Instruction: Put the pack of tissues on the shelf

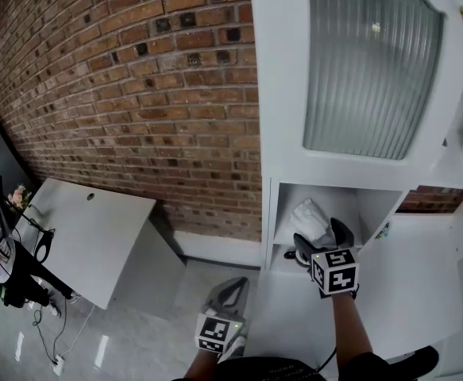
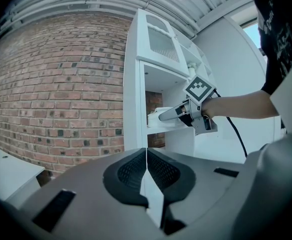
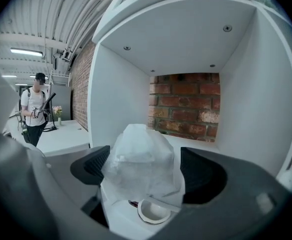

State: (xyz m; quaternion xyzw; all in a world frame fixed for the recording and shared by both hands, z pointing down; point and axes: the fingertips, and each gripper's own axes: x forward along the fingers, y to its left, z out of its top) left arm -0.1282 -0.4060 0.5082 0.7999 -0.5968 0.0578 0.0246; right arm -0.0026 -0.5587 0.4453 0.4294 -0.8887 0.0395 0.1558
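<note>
A white cabinet is set against a brick wall. Nearest, the left gripper is held low, jaws pressed together on nothing, well apart from the shelf. Farther in, the right gripper is reached into that shelf with its jaws spread wide. The pack of tissues is seen resting on the shelf board directly between them, unpressed. A straight backward withdrawal is judged to be needed.

Person wearing a black top
A printed sleeve is showing at 2 o'clock; a black cable is trailing; marker cubes are topping the grey left gripper and right gripper.
</note>
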